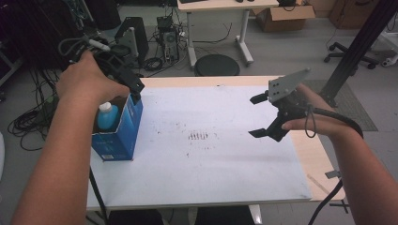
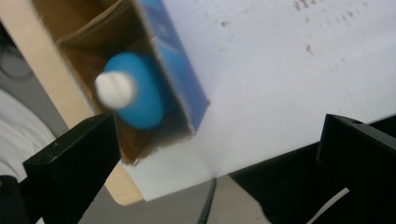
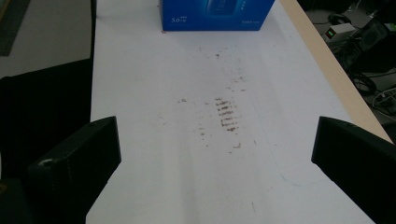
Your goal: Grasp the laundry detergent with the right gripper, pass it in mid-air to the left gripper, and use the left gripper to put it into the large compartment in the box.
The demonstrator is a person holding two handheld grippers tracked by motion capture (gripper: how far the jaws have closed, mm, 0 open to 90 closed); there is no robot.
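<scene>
Blue box (image 1: 117, 133) stands upright at 9 o'clock on the white sheet (image 1: 202, 154) in the high view, near the left edge of the table (image 1: 324, 173). Its top is open, and a blue bottle (image 1: 107, 116) with a white cap stands inside it. We hold the left gripper (image 1: 123, 77) just above the far rim of the box, at 10 o'clock of the sheet. In the left gripper view we look down between the two black jaws; they are wide apart and nothing is between them, and the bottle (image 2: 135, 91) sits in the box (image 2: 180, 74) below, closer to the left jaw. We see no contact between the jaws and the box or the bottle.

We hold the right gripper (image 1: 263, 116) at 3 o'clock, above the sheet and well apart from the box. Its jaws are also spread and they clamp nothing. In the right gripper view the box (image 3: 217, 15) is at 12 o'clock, and between it and the jaws lies bare sheet with a patch of small brown marks (image 3: 224, 116). These marks (image 1: 202, 137) are near the middle of the sheet in the high view.

Beyond the table, at 12 o'clock, a round black stool (image 1: 217, 64) stands on the floor, with cables (image 1: 159, 56) at 11 o'clock.
</scene>
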